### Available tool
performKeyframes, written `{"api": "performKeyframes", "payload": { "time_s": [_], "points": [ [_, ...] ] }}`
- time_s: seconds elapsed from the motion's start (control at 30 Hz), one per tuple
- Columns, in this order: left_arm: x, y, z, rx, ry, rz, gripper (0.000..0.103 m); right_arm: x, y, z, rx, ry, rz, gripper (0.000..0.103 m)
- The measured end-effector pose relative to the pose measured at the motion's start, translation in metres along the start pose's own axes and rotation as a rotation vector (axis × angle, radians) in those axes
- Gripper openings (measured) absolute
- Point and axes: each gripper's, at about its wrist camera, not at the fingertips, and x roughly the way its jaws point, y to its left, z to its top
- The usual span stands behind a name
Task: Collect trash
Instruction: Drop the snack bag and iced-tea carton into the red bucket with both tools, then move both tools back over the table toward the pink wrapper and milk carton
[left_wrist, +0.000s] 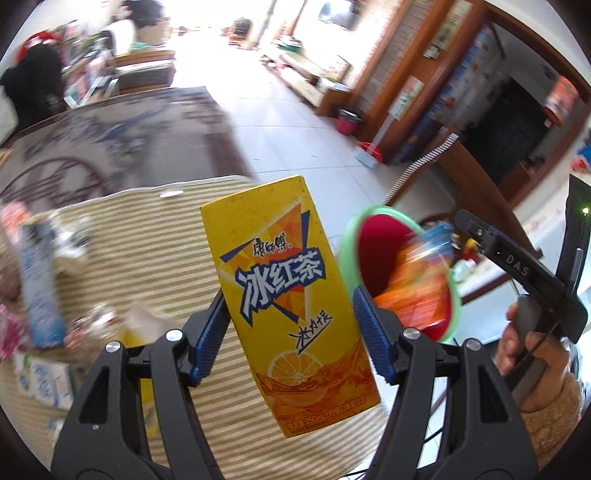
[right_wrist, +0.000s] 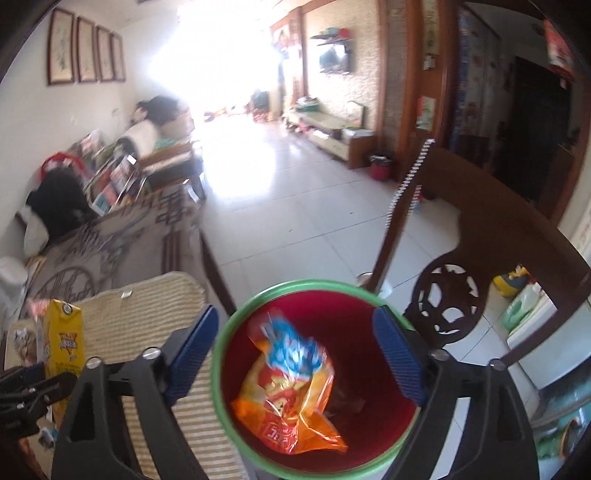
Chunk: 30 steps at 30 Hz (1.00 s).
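My left gripper (left_wrist: 290, 332) is shut on a yellow iced-tea carton (left_wrist: 284, 295) and holds it above the striped mat, tilted. To its right is a red bin with a green rim (left_wrist: 345, 236), tipped toward the carton, with an orange snack bag (left_wrist: 417, 291) inside. In the right wrist view the bin (right_wrist: 369, 302) sits between my right gripper's blue pads (right_wrist: 397, 356), which press on its rim; the right gripper (right_wrist: 295, 354) holds it. The orange and blue snack bag (right_wrist: 291, 387) lies inside. The carton (right_wrist: 62, 343) shows at far left, with the left gripper (right_wrist: 26, 391) below it.
A striped mat (left_wrist: 147, 251) covers the table, with a blue-white carton (left_wrist: 40, 280), small milk boxes (left_wrist: 44, 380) and wrappers at its left. A dark wooden chair (right_wrist: 461, 258) stands right of the bin. Tiled floor and a rug (left_wrist: 110, 129) lie beyond.
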Motion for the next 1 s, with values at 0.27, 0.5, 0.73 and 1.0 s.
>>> {"api": "performKeyframes", "payload": {
  "time_s": [0.27,0.5,0.73,1.0],
  "points": [
    [0.045,-0.069,0.014,0.147,0.064,-0.118,0.064,-0.03,-0.074,-0.024,0.184,-0.057,-0.144,0.088],
    [0.07,-0.117,0.03,0.212,0.081,-0.195,0.064,-0.056,-0.109,-0.043,0.26,-0.053,-0.224,0.088],
    [0.074,-0.13,0.036,0.224,0.067,-0.177,0.078,-0.069,-0.111,-0.048,0.281,-0.07,-0.257,0.088],
    [0.034,-0.095,0.028,0.222,-0.036,-0.11,0.094,-0.055,-0.075,-0.042,0.216,-0.053,-0.208,0.089]
  ]
}}
